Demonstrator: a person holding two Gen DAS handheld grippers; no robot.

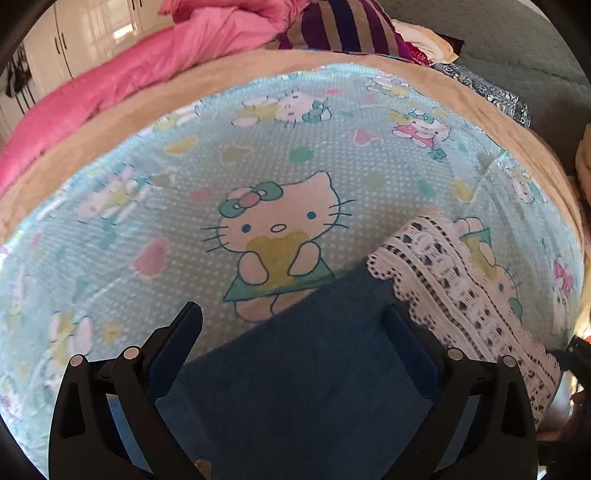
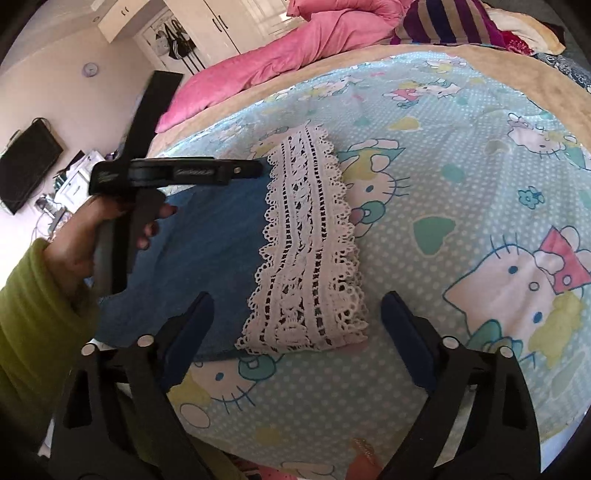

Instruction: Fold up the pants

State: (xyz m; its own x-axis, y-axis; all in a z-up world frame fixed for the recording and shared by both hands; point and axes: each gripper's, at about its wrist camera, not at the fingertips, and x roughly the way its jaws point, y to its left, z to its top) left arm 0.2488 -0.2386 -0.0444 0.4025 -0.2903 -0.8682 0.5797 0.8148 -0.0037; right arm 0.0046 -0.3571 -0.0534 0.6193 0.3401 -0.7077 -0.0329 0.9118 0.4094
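**Right wrist view: both jaws open over the blue pants, nothing gripped**

Right wrist camera showed the bed (image 2: 461, 229) first, spread with a pale blue cartoon-cat blanket, a pink duvet (image 2: 295, 55) and striped cushion (image 2: 443, 26) bunched at its far edge, well away from my work. On the blanket lay the blue pants (image 2: 207, 236), flat, their white lace hem (image 2: 306, 251) turned toward my right gripper (image 2: 295, 325).

That gripper's jaws stood wide, empty, the near end of the lace between them but untouched. My left gripper (image 1: 295, 332) hung over the blue cloth with jaws equally spread, pads apparently clear of the fabric; in the right view it appeared side-on, held by my left hand (image 2: 107, 236) in a green sleeve.

To do this step well, I judged I should pinch both layers at the corners of the hem, the right jaws squarely on the lace edge, the left on the opposite corner, then lift together so the fold lands even.

Nothing blocked the way; the lace, being open-worked, might snag a pad.
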